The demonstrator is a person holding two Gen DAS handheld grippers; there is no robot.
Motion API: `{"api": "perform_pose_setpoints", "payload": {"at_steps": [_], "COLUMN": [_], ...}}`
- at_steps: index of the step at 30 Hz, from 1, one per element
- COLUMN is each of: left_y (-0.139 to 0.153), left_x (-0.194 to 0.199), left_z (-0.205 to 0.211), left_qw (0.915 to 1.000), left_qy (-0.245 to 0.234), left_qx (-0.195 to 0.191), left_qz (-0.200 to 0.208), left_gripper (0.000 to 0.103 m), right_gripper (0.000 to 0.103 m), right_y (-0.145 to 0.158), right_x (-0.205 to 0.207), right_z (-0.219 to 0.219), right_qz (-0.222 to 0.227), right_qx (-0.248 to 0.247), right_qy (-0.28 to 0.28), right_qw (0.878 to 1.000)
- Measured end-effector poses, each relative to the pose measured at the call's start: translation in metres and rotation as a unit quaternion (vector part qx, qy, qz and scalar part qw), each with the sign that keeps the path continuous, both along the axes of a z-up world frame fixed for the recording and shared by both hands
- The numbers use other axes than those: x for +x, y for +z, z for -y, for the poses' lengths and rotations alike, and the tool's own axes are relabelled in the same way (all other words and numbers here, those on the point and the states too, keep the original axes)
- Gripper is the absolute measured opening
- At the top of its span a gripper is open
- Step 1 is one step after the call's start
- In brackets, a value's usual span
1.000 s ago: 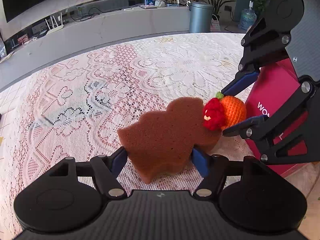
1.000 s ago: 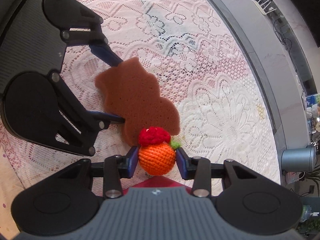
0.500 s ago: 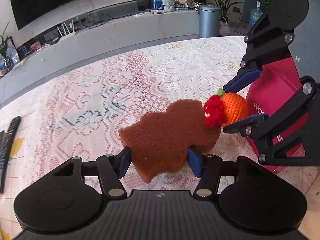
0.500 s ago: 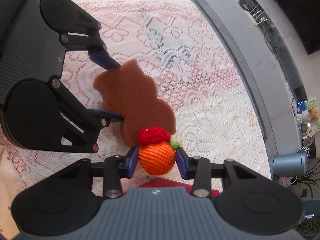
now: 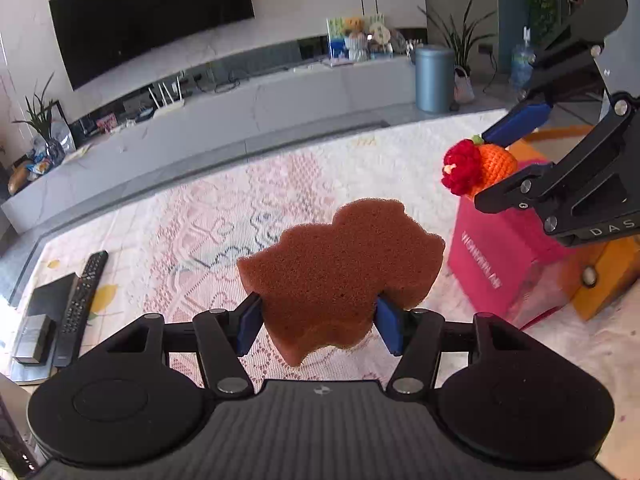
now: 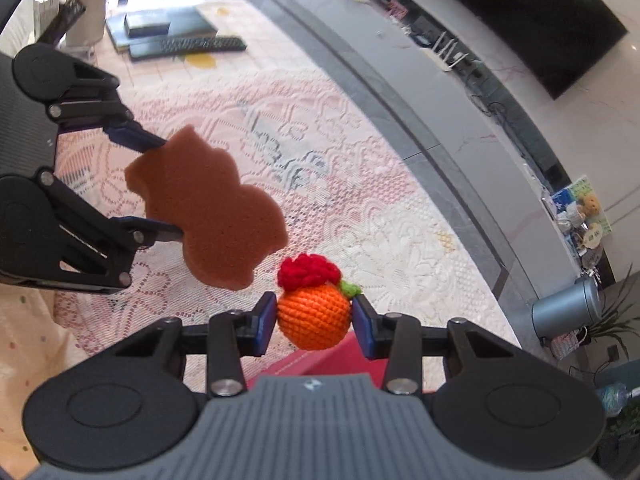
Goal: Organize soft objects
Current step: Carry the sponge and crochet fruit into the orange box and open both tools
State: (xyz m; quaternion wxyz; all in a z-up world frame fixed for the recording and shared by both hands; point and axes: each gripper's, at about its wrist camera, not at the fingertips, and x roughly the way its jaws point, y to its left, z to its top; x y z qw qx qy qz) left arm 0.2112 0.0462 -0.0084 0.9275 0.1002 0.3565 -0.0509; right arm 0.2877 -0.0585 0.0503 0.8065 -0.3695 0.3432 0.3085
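Up close, the left gripper (image 5: 318, 320) was clamped on the brown sponge (image 5: 340, 276), its blue pads biting into the narrow lower part so that the wider, lobed end stuck out free ahead of the fingers. That grip made sense for something so squashy: pinched at the waist, it could not slide out. The sponge hung clear of the lace tablecloth (image 5: 224, 232), not touching it.

Just beside it, the right gripper (image 6: 314, 322) was closed on the crocheted orange ball (image 6: 314, 316), one pad on each flank, the red woolly tuft and the little green leaf poking up untouched. The ball looked only lightly dented, so the squeeze seemed gentle, enough to carry and no more. From the left wrist view it sat higher than the sponge, and the two soft things were apart, not brushing.

Beyond and below the right gripper stood the pink box (image 5: 504, 268), with an orange-yellow box touching it on the far side. I judged the pink one to be where the soft pieces were meant to go, since both were held near it, though I could not see inside it.

Further off on the table lay a black remote (image 5: 82, 304) beside a dark flat case, well away from the work. Past the table edge ran a long pale cabinet under a wall television (image 5: 148, 16), with a grey bin (image 5: 434, 78) and plants at its end.
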Motion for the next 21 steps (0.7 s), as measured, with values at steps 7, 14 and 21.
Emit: {"api": "perform_pose_setpoints", "payload": {"at_steps": [7,14,21], "left_y": [0.037,0.052,0.054], "left_x": [-0.02,-0.023,-0.009], "left_z": [0.024,0.07,0.12], "left_qw": [0.9987,0.9946,0.9865], "left_qy": [-0.027,-0.083,-0.15], "left_qx": [-0.028,-0.023,-0.02], "left_qz": [0.034,0.058,0.062], "left_gripper": [0.068,0.068,0.068], "right_gripper": [0.041,0.041,0.041], "right_y": [0.025,0.038,0.037], "right_x": [-0.032,-0.051,-0.053], "right_z": [0.052,0.114,0.168], "right_qz": [0.023,0.031,0.036], "right_qx": [0.021,0.03,0.025], "right_qy": [-0.044,-0.108,-0.17], "right_qw": [0.999,0.993,0.984]}}
